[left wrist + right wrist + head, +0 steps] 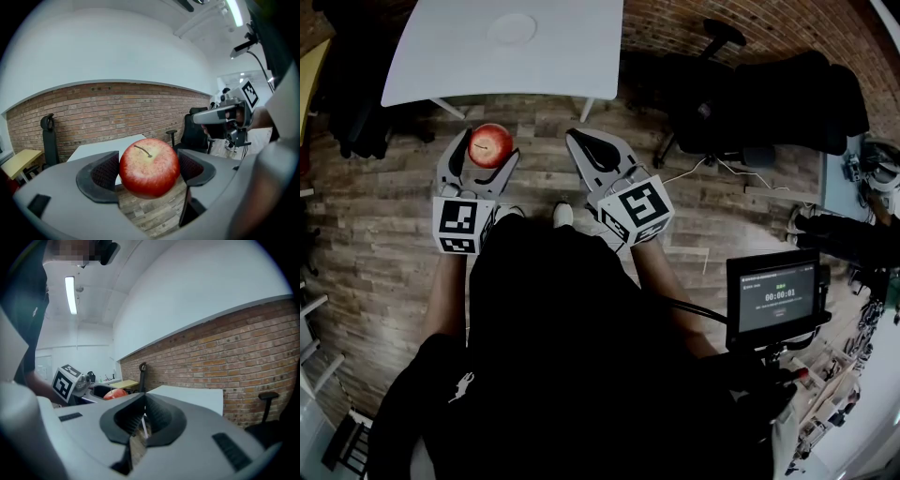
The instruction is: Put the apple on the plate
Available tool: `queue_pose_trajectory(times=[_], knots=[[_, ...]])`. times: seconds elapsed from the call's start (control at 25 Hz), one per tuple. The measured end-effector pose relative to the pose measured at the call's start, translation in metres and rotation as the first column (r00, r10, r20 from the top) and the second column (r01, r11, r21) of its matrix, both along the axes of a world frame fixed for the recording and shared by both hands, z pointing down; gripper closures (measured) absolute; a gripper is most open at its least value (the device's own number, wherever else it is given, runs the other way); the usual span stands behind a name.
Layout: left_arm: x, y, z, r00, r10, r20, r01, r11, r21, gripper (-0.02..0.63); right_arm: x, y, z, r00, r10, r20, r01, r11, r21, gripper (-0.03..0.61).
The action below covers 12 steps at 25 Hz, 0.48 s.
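Observation:
A red apple (490, 144) sits between the jaws of my left gripper (487, 152), which is shut on it above the wooden floor. In the left gripper view the apple (149, 167) is stem up, pressed by both dark pads (104, 172). My right gripper (587, 141) is beside it on the right, its jaws closed together with nothing in them, as the right gripper view (143, 403) confirms. Ahead stands a white table (441, 56) with a white plate (512, 28) on it. Both grippers are short of the table's near edge.
A black office chair (712, 94) and dark bags stand right of the table against the brick wall. A small monitor (778, 298) on a stand is at my right. A yellow table (18, 161) stands to the left.

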State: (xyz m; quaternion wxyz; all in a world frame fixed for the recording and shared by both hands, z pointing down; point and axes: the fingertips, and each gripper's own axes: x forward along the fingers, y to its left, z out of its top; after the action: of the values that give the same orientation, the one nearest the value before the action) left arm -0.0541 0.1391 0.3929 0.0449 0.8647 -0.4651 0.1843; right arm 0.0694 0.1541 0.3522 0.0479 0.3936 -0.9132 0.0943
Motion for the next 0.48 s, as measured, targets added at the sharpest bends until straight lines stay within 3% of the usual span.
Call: queue_pose_trajectory(times=[0.48], knots=[[0.019,0.004,0.004,0.999,0.015,0.03,-0.014,1.0,-0.002,0.216,0.022,0.001,0.01,1.0,0.016,0.019,-0.016,1.0,-0.007,0.575]])
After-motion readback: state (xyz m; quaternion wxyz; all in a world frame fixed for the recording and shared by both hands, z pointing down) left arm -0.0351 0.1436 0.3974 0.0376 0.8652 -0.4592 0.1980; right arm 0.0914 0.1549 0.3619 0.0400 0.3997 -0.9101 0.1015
